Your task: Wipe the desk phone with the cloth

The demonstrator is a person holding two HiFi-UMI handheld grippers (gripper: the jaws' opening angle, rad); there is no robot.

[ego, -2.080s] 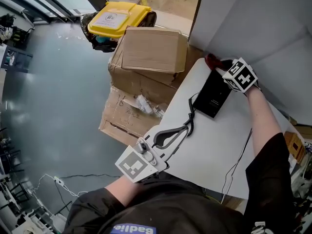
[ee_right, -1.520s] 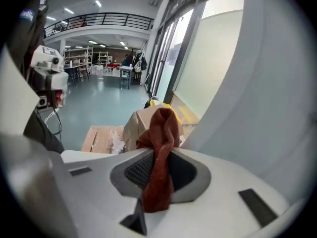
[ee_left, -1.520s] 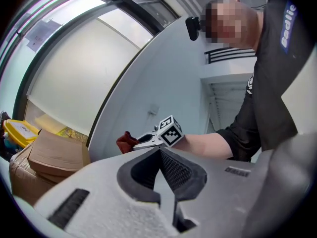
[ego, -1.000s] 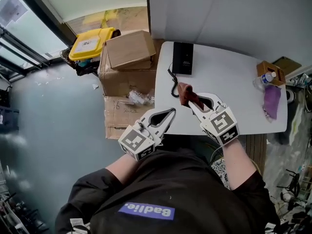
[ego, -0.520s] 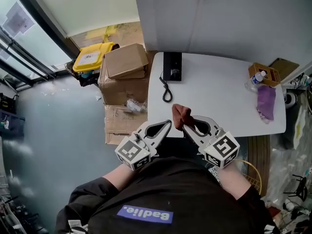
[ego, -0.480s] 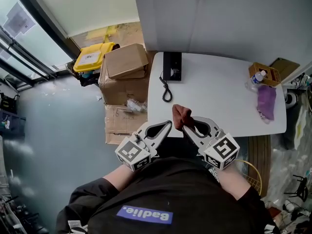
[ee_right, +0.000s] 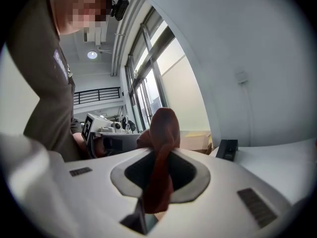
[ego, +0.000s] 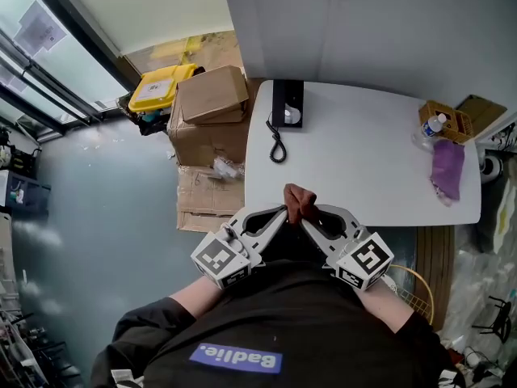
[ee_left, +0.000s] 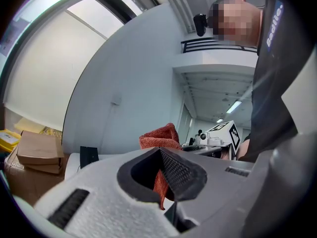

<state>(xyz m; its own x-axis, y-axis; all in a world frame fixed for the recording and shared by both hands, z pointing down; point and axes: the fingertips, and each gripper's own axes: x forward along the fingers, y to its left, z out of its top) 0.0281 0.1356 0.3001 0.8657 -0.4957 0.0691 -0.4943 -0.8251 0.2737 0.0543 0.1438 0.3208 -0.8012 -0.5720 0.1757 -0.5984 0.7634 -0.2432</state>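
The left tool is now brought in and clamped on the cloth that's also pinched tight by the right tool, so it could get dropped if the handover's fumbled.

text: "Badlie." | on: person's dark shirt | other labels: unreadable

place: office | desk phone, cardboard boxes (glazed wall)

Desk phone on table, far-left
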